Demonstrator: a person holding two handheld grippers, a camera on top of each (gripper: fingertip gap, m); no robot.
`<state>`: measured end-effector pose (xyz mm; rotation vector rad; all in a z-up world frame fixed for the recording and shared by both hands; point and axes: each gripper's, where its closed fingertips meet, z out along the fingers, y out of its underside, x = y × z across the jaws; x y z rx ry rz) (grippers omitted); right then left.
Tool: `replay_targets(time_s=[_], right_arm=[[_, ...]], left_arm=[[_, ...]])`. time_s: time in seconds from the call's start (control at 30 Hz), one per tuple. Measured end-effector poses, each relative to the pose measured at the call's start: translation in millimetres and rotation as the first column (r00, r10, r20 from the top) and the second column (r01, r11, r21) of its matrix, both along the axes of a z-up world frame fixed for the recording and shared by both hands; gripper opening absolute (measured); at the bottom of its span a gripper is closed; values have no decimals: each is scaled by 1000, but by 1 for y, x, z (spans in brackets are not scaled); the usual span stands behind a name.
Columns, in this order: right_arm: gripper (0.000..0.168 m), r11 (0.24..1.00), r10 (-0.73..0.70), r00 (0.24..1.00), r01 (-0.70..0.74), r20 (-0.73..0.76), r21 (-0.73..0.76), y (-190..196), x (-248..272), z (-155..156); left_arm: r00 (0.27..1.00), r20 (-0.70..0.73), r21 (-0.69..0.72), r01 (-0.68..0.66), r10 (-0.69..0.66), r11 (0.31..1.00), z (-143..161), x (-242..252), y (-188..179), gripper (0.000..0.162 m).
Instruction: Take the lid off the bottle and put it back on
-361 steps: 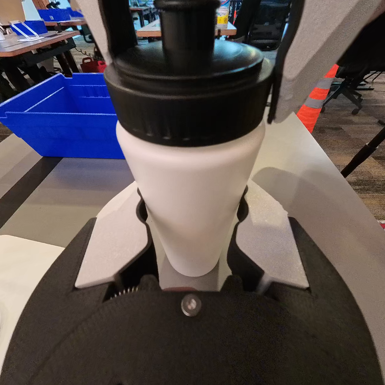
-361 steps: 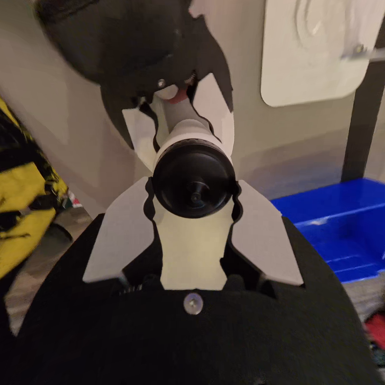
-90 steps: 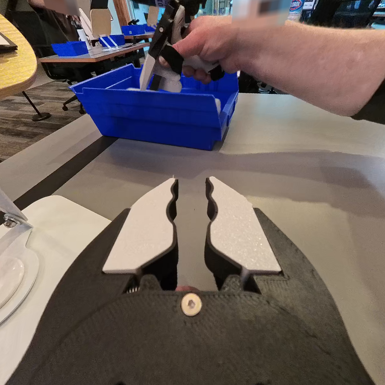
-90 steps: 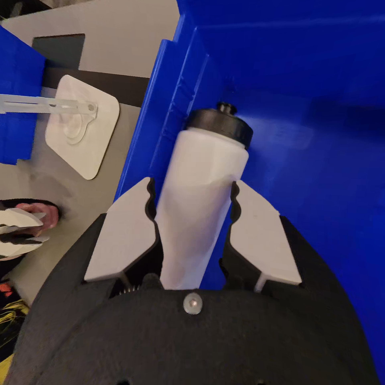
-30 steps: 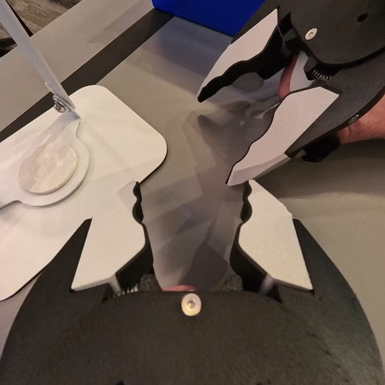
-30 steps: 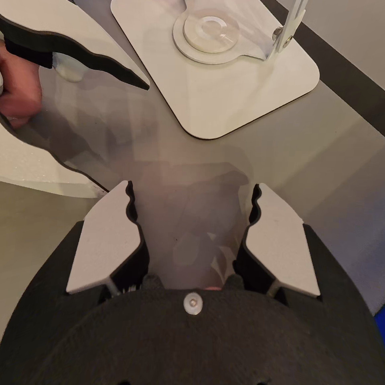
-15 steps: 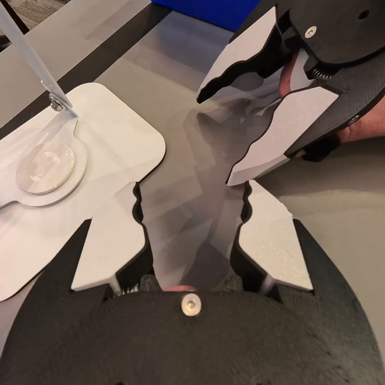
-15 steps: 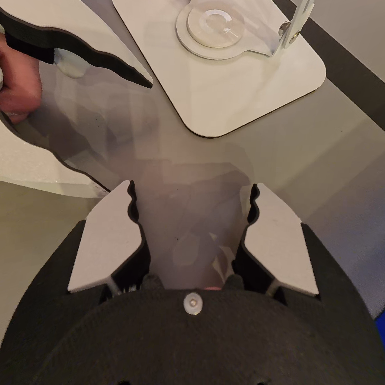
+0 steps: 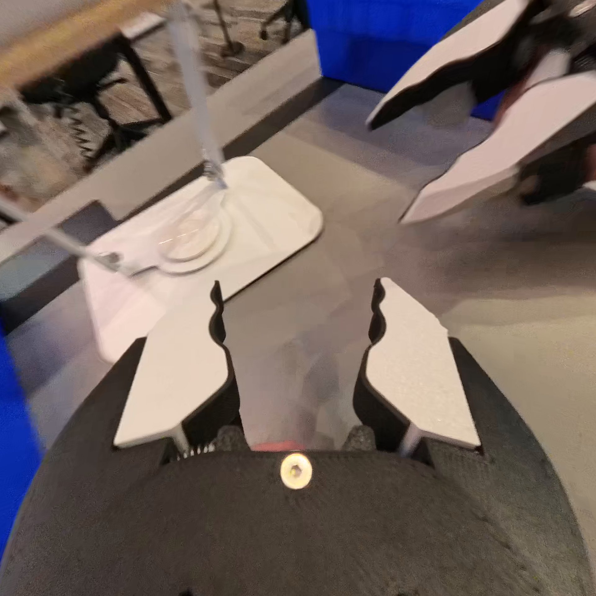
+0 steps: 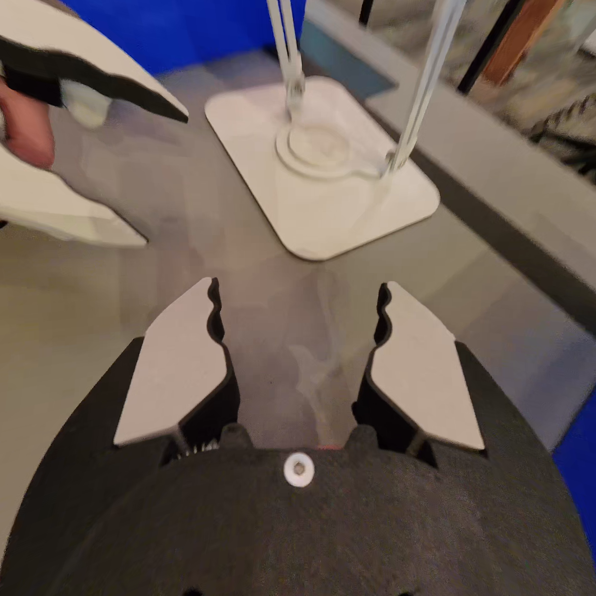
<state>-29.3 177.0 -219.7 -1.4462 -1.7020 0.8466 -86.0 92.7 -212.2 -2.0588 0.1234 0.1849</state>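
The bottle and its lid show in neither view. My left gripper (image 9: 296,287) is open and empty above the grey table (image 9: 483,322). My right gripper (image 10: 298,287) is open and empty too, over the same table (image 10: 80,306). Each gripper also shows in the other's view: the right one (image 9: 383,172) at the upper right of the left wrist view, the left one (image 10: 166,179) at the upper left of the right wrist view. Both stand open. A hand (image 10: 25,132) holds the left gripper.
A white base plate (image 9: 274,209) with a clear disc and thin upright rods (image 9: 196,96) lies on the table ahead; it also shows in the right wrist view (image 10: 338,209). A blue bin (image 9: 371,42) stands behind. A dark strip (image 10: 516,225) crosses the table.
Both views have tilted up and blurred: both grippers have lifted and drawn back, and the base plate now sits farther ahead. Both jaws stay open and empty.
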Motion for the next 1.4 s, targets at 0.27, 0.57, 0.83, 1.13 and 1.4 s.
replay_targets(time_s=[0.27,0.57,0.83,1.13,1.4], right_arm=[[81,962,-161,926,224,-343,153,28,74,138],[89,701,-689,671,713,-272,-15,192,244,113],[78,680,-718,694,682,-52,-269,227,252,37],[30,698,-672,740,649,37,-302,239,253,11],[13,749,-618,782,617,84,-240,237,253,1]], left_arm=[[848,-68,256,-494,525,831,111,-167,-147,90],[654,129,112,-757,746,644,76,-298,-261,95],[661,251,-66,-718,707,693,2,-314,-243,87],[680,344,-60,-672,648,738,-7,-319,-232,8],[749,288,-50,-611,597,790,-8,-316,-234,5]])
